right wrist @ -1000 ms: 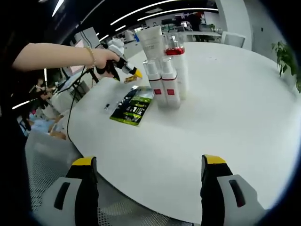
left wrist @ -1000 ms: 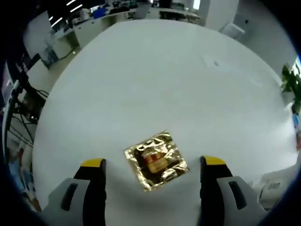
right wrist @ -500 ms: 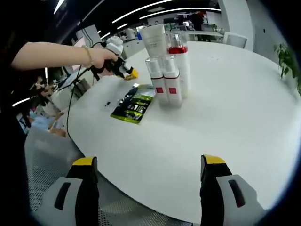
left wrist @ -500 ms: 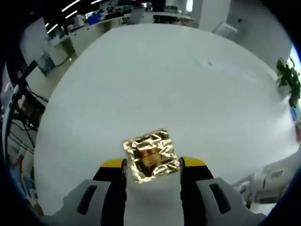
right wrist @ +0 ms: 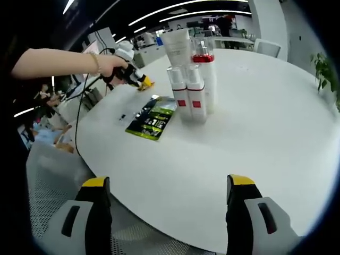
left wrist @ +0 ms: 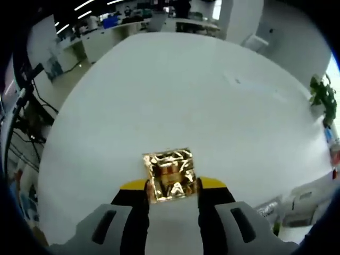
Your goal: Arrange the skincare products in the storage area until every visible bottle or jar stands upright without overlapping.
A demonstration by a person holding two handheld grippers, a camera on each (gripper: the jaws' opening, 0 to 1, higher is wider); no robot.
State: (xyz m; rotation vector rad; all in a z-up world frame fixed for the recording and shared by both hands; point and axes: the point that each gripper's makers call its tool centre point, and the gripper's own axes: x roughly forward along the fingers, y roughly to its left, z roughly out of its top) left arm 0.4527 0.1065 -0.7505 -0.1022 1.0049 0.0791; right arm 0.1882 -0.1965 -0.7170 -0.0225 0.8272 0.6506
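A crinkled gold sachet [left wrist: 170, 175] lies on the white round table [left wrist: 175, 90], and my left gripper [left wrist: 171, 184] is shut on its near edge, one yellow-tipped finger on each side. In the right gripper view the left gripper [right wrist: 137, 79] is held low over the table's far left by a person's hand [right wrist: 109, 65]. Two small white bottles with red labels [right wrist: 186, 98], a taller red-capped bottle [right wrist: 204, 71] and a white tube [right wrist: 178, 47] stand upright together. A green sachet [right wrist: 152, 118] lies flat beside them. My right gripper [right wrist: 168, 183] hangs open over the table's near edge, holding nothing.
A potted plant [right wrist: 324, 66] stands beyond the table on the right. A grey mesh chair [right wrist: 50, 175] sits below the table's near left edge. Cables [left wrist: 26, 122] and desks lie off the table's left side in the left gripper view.
My left gripper's jaws have come together from wide open onto the gold sachet. The right gripper has stayed open and almost still.
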